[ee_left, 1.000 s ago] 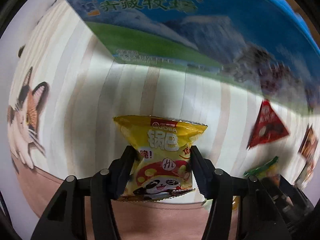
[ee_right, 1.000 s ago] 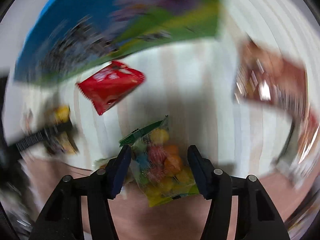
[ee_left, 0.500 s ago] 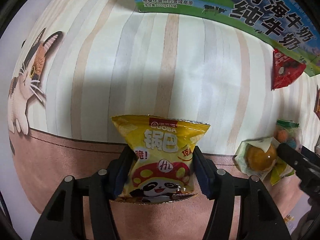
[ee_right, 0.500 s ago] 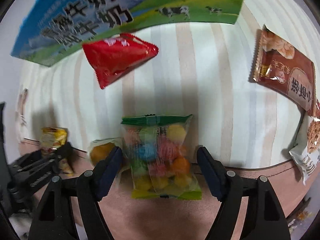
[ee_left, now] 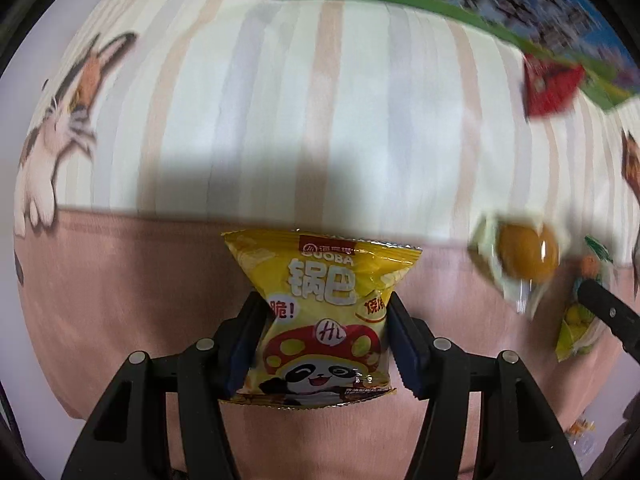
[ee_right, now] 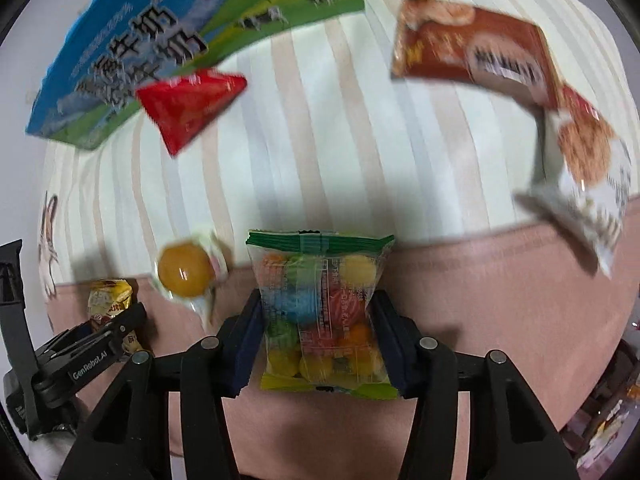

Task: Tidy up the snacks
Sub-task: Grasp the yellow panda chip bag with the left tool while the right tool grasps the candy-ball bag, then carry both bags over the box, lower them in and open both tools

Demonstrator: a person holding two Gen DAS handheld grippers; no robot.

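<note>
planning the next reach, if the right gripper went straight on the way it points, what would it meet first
The right gripper, shut on the candy bag, faces bare striped tablecloth straight ahead. The way looks free up to the cloth; depth is unclear.

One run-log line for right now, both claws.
left claw: shut on yellow chip bag | right claw: shut on candy bag | both above tablecloth

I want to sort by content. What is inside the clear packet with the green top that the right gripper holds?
Inside the clear packet shut in the right gripper, round yellow, orange, blue and green pieces show. Its printed label covers the middle ones.
</note>
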